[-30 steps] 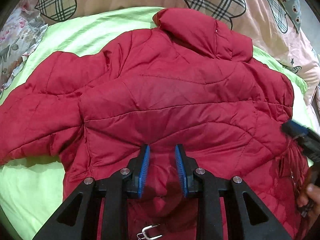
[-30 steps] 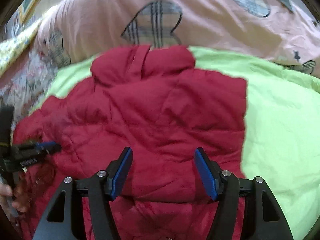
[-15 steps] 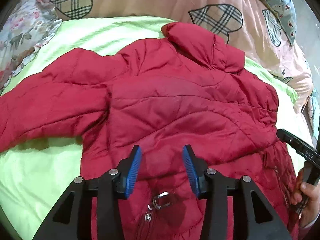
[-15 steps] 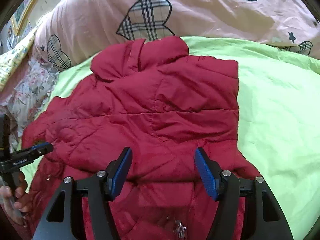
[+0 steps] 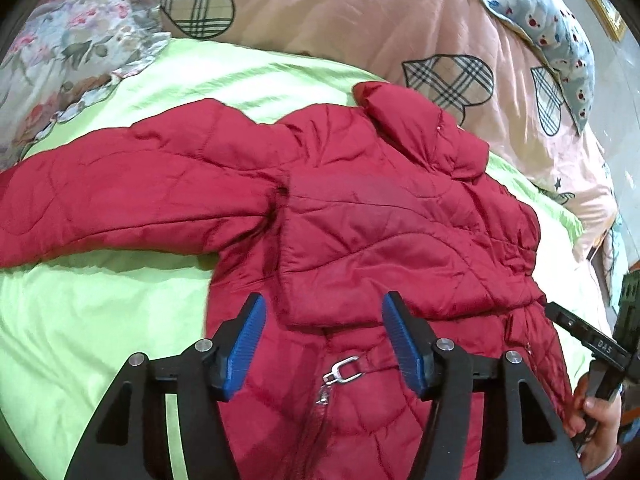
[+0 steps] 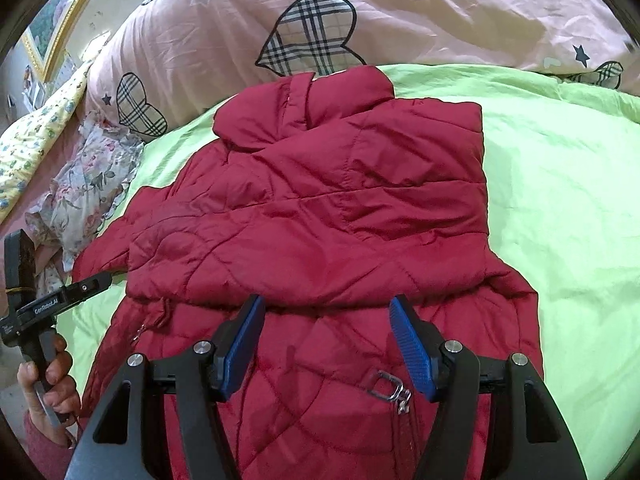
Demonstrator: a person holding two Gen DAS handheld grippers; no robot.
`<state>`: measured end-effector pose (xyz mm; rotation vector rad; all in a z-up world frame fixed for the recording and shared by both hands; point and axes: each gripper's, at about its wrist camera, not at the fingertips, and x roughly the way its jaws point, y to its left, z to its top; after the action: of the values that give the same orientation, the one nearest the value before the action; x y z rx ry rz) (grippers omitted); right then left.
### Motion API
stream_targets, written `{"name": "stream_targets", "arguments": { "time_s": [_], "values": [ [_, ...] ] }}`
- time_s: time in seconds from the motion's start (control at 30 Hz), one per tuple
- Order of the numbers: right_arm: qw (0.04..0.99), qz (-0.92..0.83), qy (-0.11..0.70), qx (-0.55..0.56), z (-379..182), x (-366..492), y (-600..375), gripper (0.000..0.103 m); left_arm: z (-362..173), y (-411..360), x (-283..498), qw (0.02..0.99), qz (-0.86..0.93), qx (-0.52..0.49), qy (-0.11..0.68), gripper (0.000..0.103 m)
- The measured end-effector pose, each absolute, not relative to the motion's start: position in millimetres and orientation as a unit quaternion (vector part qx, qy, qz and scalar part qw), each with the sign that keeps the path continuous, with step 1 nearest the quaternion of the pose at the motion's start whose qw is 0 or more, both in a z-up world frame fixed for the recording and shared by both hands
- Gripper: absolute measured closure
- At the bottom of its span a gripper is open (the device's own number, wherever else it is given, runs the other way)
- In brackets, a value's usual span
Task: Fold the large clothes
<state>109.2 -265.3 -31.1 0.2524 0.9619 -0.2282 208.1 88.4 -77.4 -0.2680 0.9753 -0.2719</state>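
Note:
A red quilted jacket (image 5: pixel 380 220) lies on a lime green sheet (image 5: pixel 80 320), collar at the far end. One sleeve (image 5: pixel 120 200) stretches out to the left; the other side is folded in over the body (image 6: pixel 400 184). My left gripper (image 5: pixel 323 304) hovers above the jacket's lower part with its jaws opening and nothing pressed between the pads. A metal buckle (image 5: pixel 344 370) lies just below it. My right gripper (image 6: pixel 326 304) stands open over the same lower part, holding nothing. Each gripper shows in the other's view: left gripper (image 6: pixel 86 288), right gripper (image 5: pixel 568 320).
A pink quilt with plaid hearts (image 6: pixel 400 12) is bunched behind the collar. A floral pillow (image 5: pixel 60 48) lies at the far left and a blue patterned pillow (image 5: pixel 552 32) at the far right. Bare green sheet (image 6: pixel 560 200) spreads to the right of the jacket.
The left gripper's jaws have widened and it has drawn back and shifted left, bringing the outstretched sleeve and the buckle into view. The right gripper has backed away slightly, jaws unchanged.

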Motion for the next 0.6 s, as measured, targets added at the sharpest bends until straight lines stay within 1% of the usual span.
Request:
{"name": "stream_targets", "arguments": {
  "time_s": [0.07,0.33,0.43,0.6],
  "values": [
    [0.874,-0.107,0.457,0.124,-28,106,-261,0.037,-77,98,205,0.867,-0.121,-0.135,0.465,0.039],
    [0.880,-0.099,0.445,0.136,-22,96,-250,0.036,-77,150,188,0.868,-0.083,-0.185,0.454,0.036],
    [0.880,-0.096,0.446,0.134,-22,96,-246,0.036,-80,176,179,0.867,-0.065,-0.217,0.445,0.033],
    [0.878,-0.085,0.450,0.141,-21,92,-238,0.036,-95,216,173,0.852,-0.035,-0.272,0.445,0.033]
  ]
}}
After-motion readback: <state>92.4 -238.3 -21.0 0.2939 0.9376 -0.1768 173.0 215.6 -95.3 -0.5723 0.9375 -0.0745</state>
